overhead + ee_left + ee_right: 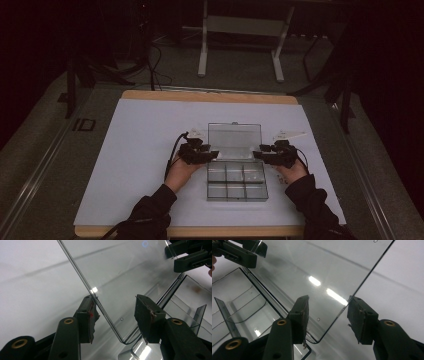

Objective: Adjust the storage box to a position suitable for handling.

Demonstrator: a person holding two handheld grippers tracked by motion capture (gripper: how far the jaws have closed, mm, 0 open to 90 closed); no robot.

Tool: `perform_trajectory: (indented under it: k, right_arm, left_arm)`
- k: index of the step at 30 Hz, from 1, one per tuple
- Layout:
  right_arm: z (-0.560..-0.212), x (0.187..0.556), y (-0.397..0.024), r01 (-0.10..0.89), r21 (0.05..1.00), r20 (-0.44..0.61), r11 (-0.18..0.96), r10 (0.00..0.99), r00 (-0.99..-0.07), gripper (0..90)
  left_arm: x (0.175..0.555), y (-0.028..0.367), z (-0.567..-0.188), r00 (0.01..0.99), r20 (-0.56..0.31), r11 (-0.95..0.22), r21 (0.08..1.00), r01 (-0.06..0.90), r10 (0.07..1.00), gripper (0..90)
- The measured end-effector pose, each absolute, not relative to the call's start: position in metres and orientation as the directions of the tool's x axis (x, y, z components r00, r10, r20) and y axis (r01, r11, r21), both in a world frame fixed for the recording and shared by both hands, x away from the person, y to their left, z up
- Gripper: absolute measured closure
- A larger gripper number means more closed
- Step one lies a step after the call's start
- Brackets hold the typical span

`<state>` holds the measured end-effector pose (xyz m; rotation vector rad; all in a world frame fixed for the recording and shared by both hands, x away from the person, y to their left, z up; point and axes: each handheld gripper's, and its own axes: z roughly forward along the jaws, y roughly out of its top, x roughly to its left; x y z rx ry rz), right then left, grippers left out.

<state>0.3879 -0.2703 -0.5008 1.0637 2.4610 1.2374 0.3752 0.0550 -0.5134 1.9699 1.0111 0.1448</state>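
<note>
a clear plastic box (237, 182) sits on the white surface (135, 150), near the front edge and about midway between the person's two hands. its base is split into six compartments, two rows of three. the lid (235, 141) is swung open, standing up from the far edge of the base and leaning away from the person.

the left gripper (211, 154) is at the lid's left lower corner, close to the hinge. in the left gripper view the lid's (130, 272) side edge runs down between the two fingers (88, 315); it passes just beside the left one near its tip, and a clear gap remains to the right one. the fingers are released, not pressing on the lid. the rounded corner of the lid lies low between them, with the base (190, 302) to the right.

the right gripper (258, 154) mirrors this at the lid's right lower corner. in the right gripper view the lid's (317, 270) edge comes down between the fingers (361, 320), just beside the tip of the right one, well apart from the left one. these fingers are released too. the base (242, 307) with a divider lies at the left, and the left gripper (239, 252) shows at the top left corner.

both hands rest on the surface just beside the box, dark sleeves (150, 212) behind them.
</note>
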Motion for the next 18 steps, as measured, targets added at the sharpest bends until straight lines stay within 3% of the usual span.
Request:
perform_trajectory:
  k: [8,14,18]
  right_arm:
    - [-0.5025,0.3942,-0.2716,0.598,0.716,0.225,0.36,0.692,-0.686,49.9]
    - [-0.5041,0.3961,-0.2709,0.611,0.702,0.225,0.366,0.7,-0.677,48.7]
    - [-0.5058,0.3954,-0.2653,0.605,0.693,0.202,0.392,0.7,-0.685,49.2]
  left_arm:
    - [0.3794,0.0556,-0.5144,0.644,-0.294,-0.268,0.73,0.628,0.706,46.6]
    - [0.383,0.0554,-0.5164,0.612,-0.314,-0.263,0.696,0.669,0.726,38.7]
    - [0.3828,0.0533,-0.5168,0.623,-0.293,-0.282,0.7,0.656,0.725,42.4]
